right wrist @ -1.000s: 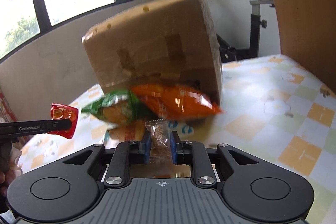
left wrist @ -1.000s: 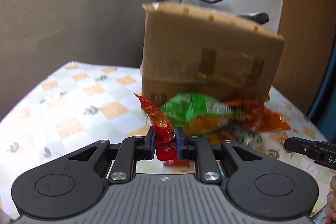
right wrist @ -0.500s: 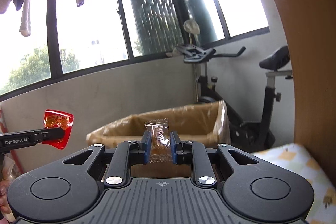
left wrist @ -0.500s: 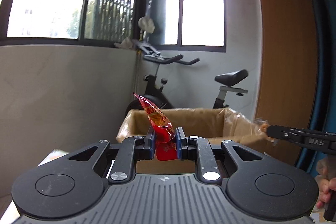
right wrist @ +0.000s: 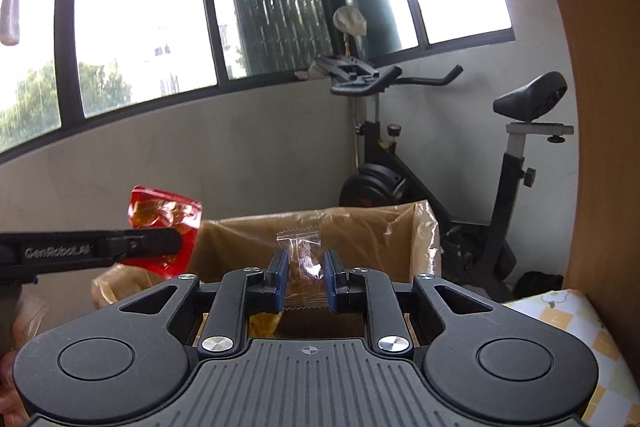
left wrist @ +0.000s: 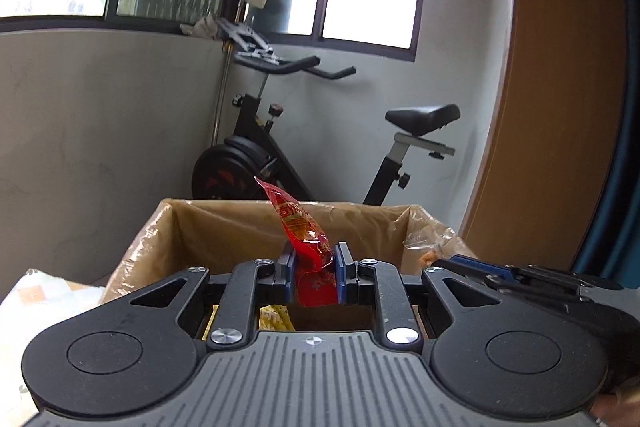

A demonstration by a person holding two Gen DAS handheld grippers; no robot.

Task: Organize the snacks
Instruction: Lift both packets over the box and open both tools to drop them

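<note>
Left tongs (left wrist: 313,277) grasp light, crinkly red foil snack sachet (left wrist: 308,239) by lower end; right tongs (right wrist: 305,281) grasp limp clear plastic snack packet (right wrist: 302,263) mid-body

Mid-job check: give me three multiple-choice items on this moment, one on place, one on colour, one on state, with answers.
1. Beyond both grippers stands: A an open cardboard box; B a sink; C a shelf.
2. The left gripper's packet is: A blue; B red; C white.
3. The right gripper's jaws are: A wide open; B empty; C shut on a clear packet.

A: the cardboard box gapes ahead in both views.
B: the red packet sits in the left gripper.
C: the right gripper pinches the clear packet.
</note>
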